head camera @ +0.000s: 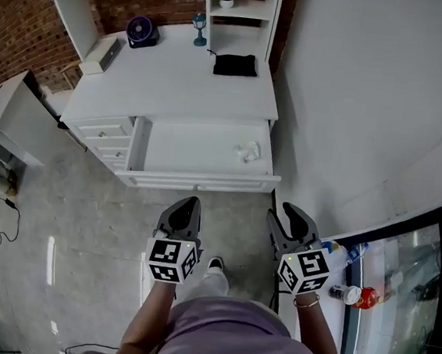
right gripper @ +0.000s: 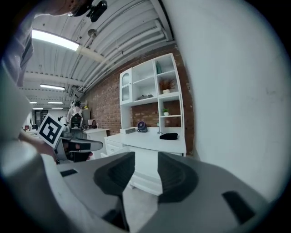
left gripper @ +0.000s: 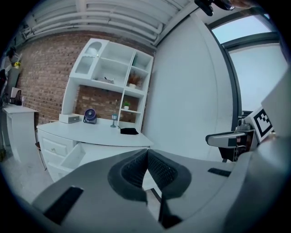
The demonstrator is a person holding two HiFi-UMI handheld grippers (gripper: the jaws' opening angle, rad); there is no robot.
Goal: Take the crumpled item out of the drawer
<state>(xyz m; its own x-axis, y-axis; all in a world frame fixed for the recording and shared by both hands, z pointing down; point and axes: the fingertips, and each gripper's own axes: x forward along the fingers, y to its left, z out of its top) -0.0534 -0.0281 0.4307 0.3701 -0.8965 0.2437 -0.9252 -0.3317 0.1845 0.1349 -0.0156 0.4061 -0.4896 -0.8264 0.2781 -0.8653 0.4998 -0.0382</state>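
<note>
A small white crumpled item (head camera: 248, 152) lies in the right part of the open white drawer (head camera: 197, 181) of the desk. Both grippers hang over the floor in front of the drawer, short of its front edge. My left gripper (head camera: 189, 203) points at the drawer's middle; in the left gripper view its pads meet at the tips (left gripper: 147, 154) with nothing between them. The right gripper (head camera: 288, 212) is below the drawer's right corner. In the right gripper view (right gripper: 146, 157) a clear gap separates its pads and nothing is in it. Neither gripper view shows the crumpled item.
On the desktop (head camera: 177, 73) lie a black cloth (head camera: 235, 64), a small fan (head camera: 142, 32) and a white box (head camera: 102, 55). Small drawers (head camera: 104, 132) sit left of the open one. A white wall rises at the right, with bottles (head camera: 354, 295) by the glass.
</note>
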